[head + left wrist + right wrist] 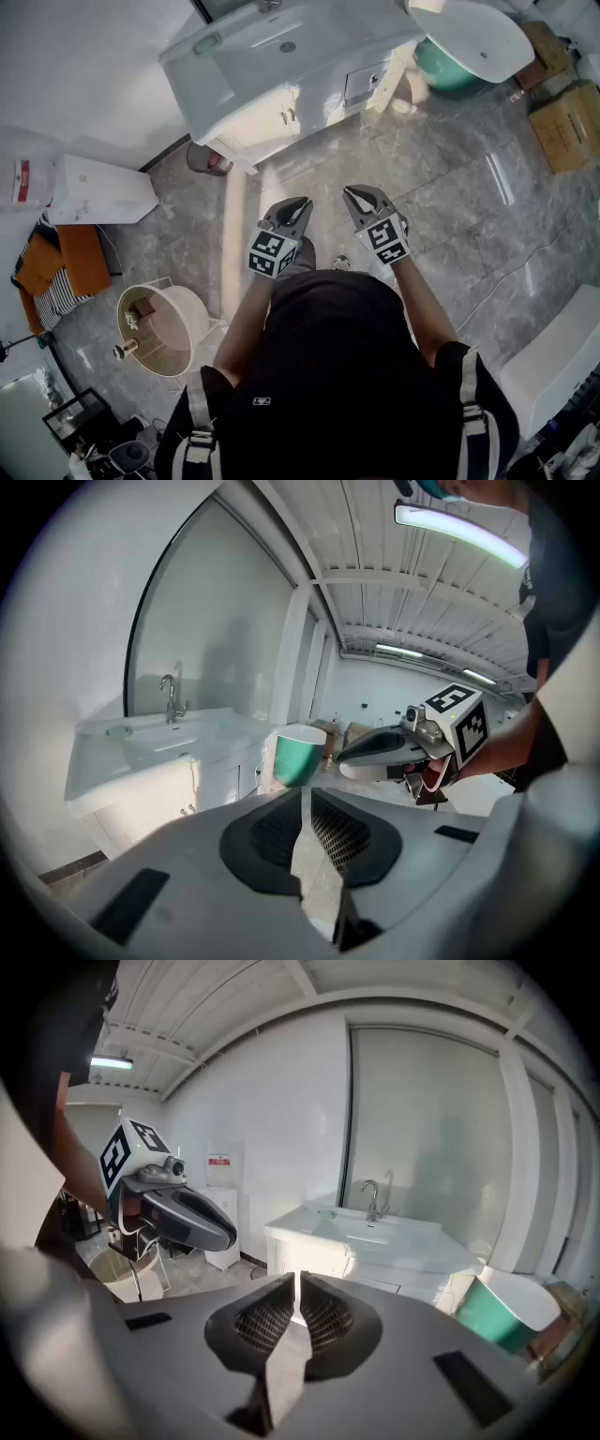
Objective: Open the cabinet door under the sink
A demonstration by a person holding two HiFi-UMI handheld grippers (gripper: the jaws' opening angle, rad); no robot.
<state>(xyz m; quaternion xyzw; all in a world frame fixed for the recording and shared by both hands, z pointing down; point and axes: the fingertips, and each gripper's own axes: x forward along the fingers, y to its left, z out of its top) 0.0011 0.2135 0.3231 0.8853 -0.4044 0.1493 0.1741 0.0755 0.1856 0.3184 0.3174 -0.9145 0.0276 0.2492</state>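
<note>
The white sink cabinet [281, 56] stands against the wall ahead of me. Its pale doors [272, 117] under the basin are closed, with small handles [290, 114] at the middle seam. The left gripper view shows the doors [155, 794] low on the left, and the right gripper view shows them [323, 1262] beyond the jaws. My left gripper [298, 202] and right gripper [353, 193] hover side by side over the floor, well short of the cabinet. Both point toward it. Each is shut with nothing between its jaws [305, 797] [297, 1283].
A green and white tub [469, 42] leans to the right of the cabinet, with cardboard boxes [564, 127] beyond it. A small dark bin [207, 159] sits at the cabinet's left foot. A white box [98, 192] and a round basket [164, 328] stand to my left.
</note>
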